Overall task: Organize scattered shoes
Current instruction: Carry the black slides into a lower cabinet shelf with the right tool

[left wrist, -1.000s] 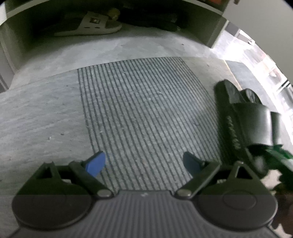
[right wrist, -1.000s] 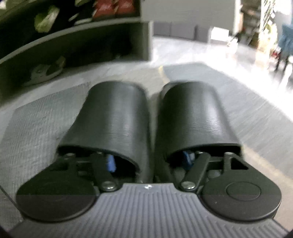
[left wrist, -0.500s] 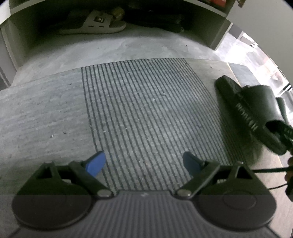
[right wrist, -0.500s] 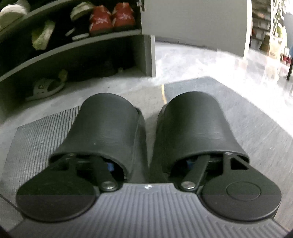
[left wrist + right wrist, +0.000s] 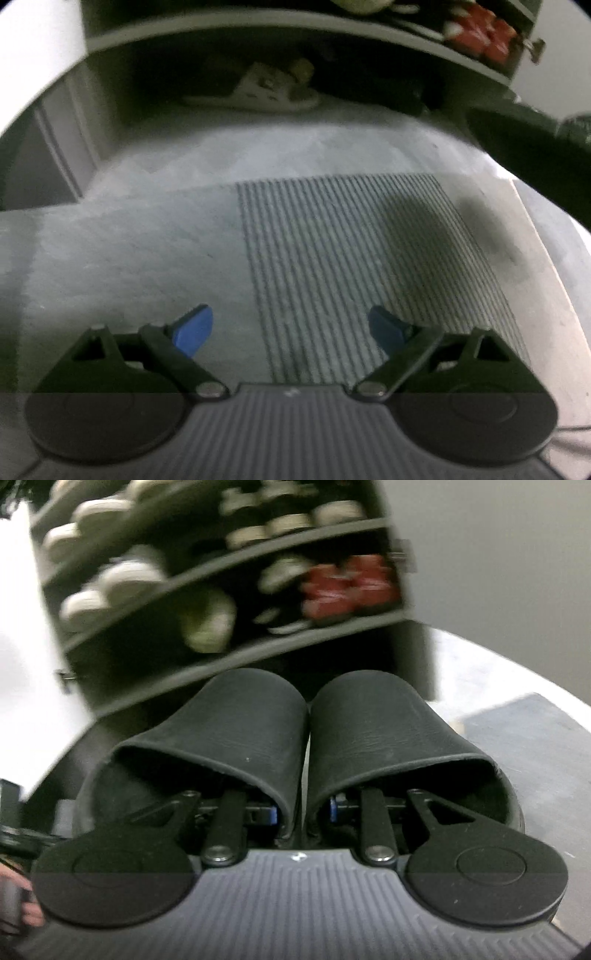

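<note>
The right gripper (image 5: 303, 808) is clenched on a pair of black slide sandals (image 5: 306, 738), one finger tucked inside each strap so that the two inner walls are pinched together between the blue pads (image 5: 272, 814). The sandals sit side by side, toes pointing away from the camera, their straps touching along the middle. The jaws have just been closing, with the sandals' inner sides caught between them. The pair is off the floor and held up in front of a dark shoe rack (image 5: 229, 661), whose shelves carry blurred pale sneakers (image 5: 125, 576) on the upper levels and a pair of red shoes (image 5: 347, 585) toward the right end of a lower one. At the lower left edge of the right wrist view part of a person's hand (image 5: 31, 910) shows. The left gripper (image 5: 291, 328) hangs released, its blue fingertips (image 5: 194, 330) standing wide apart with nothing between them, above a grey floor and the edge of a striped mat (image 5: 369, 266). Beyond the mat, in the rack's bottom compartment, a beige slide sandal (image 5: 258, 90) lies on its sole. At the right edge of the left wrist view a dark blurred shape, most likely the carried sandals, hovers above the mat's far corner.
</note>
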{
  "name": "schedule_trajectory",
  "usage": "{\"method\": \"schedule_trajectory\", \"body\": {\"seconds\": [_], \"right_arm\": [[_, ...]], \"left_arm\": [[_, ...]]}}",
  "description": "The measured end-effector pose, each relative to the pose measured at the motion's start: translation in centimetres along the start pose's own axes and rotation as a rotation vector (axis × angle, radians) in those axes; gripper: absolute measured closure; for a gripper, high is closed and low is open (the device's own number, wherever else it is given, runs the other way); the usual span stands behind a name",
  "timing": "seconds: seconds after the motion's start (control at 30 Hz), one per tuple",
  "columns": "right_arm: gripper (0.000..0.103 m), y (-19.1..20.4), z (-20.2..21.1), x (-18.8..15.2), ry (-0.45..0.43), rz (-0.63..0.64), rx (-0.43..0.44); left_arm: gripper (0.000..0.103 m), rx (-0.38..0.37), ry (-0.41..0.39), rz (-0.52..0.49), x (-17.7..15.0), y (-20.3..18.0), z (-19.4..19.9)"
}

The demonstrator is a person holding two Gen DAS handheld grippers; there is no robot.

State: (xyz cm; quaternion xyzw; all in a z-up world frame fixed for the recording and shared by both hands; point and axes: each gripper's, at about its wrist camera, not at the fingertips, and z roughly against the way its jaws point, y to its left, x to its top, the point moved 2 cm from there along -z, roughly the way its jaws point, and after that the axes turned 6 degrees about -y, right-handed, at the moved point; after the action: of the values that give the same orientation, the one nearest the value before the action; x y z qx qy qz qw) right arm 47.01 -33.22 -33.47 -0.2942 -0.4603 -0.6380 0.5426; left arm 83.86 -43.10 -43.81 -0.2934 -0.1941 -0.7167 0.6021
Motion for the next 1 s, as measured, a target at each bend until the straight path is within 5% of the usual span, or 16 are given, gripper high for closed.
{"method": "schedule_trajectory", "body": {"seconds": [0.27, 0.47, 1.0], "right_arm": [[0.076, 10.0, -7.7, 6.1, -0.033, 0.232, 0.297], [0.076, 16.2, -12.3, 7.8, -0.096, 0.351, 0.403], [0.076, 28.9, -25.9, 4.3, -0.177, 0.364, 0.375]], "left_arm": [[0.010, 0.139, -0.099, 0.027, -0.2, 2.1, 1.5], [0.010, 0.208, -0.100, 0.107, -0.6, 4.3, 1.7], [0.010, 0.268, -0.075, 0.153, -1.5, 6.1, 1.3]]}}
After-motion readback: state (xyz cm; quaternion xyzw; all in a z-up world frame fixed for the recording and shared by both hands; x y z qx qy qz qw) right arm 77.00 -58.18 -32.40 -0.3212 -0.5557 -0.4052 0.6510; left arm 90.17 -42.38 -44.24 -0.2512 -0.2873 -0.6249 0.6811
